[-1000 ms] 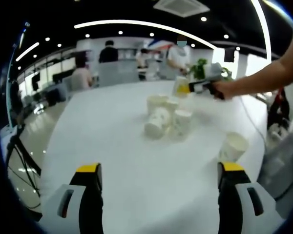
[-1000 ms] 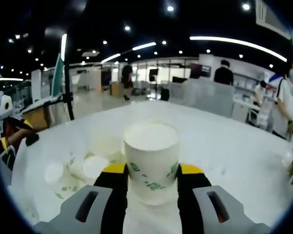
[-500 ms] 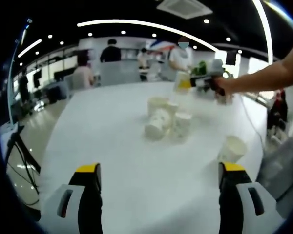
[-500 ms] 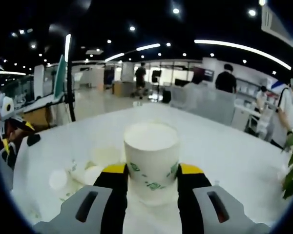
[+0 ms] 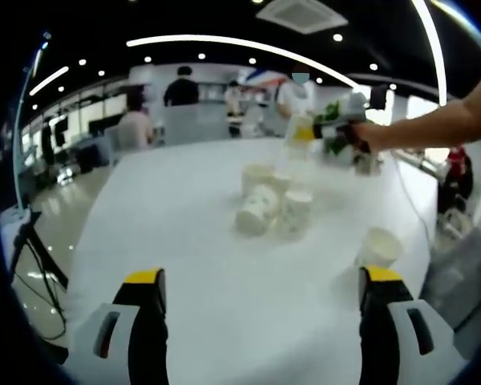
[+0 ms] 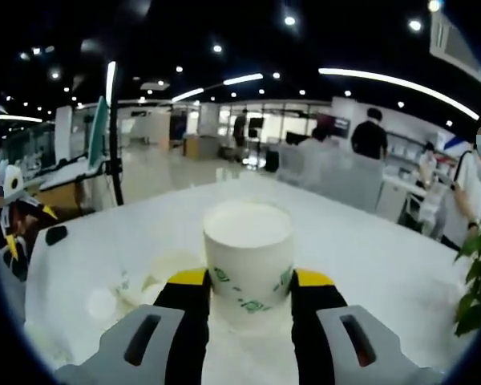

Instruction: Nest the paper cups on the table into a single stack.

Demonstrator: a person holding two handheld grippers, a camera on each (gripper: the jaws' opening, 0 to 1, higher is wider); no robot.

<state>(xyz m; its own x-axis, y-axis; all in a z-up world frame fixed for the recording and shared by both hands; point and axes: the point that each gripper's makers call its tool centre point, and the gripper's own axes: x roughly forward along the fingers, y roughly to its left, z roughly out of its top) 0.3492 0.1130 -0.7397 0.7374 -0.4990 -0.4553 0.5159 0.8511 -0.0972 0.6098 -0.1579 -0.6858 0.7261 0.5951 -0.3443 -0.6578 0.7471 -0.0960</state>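
A paper cup [image 6: 248, 269] is clamped upright between the right gripper's [image 6: 248, 293] jaws above the cup cluster [image 5: 271, 210] for nesting, while the left gripper [image 5: 259, 282] is held wide open, empty.

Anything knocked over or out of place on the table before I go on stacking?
Yes. In the cluster of paper cups mid-table, one tipped cup lies on its side. A lone cup stands apart near the table edge. The right gripper holds a cup upright; nothing looks spilled.
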